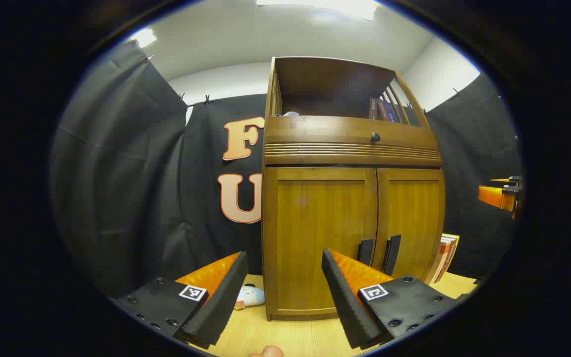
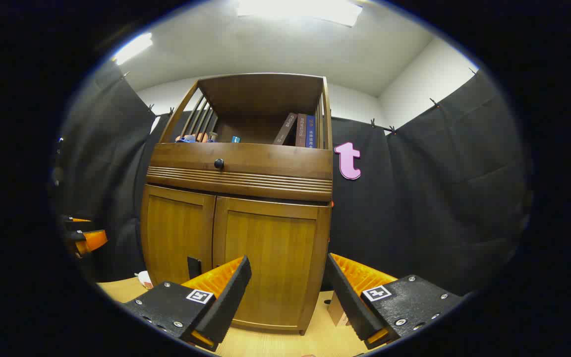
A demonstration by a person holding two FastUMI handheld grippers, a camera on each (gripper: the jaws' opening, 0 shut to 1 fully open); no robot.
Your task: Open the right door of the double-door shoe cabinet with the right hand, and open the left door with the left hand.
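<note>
The shoe cabinet stands on a pale wooden worktop against the black cloth wall, and both of its lower doors are closed. In the left gripper view the left tongs hang wide apart, holding nothing, in front of the left door and apart from it. This view shows both dark handles side by side at the meeting edge of the two doors, low down, and the right door beyond them. It also shows a small white object on the worktop by the cabinet's left foot, and some books leaning against its right side. The other tongs peek in at the far right edge.

In the right gripper view the right tongs are spread wide and empty, facing the right door without touching it. One finger covers that door's handle; the left door's handle is partly seen. A small box sits at the cabinet's right foot, half hidden behind the other finger.

Above the doors runs a drawer with a round knob, and an open shelf holds upright books; the small things at its left end are too small to make out. The room has a white ceiling with a light panel.
</note>
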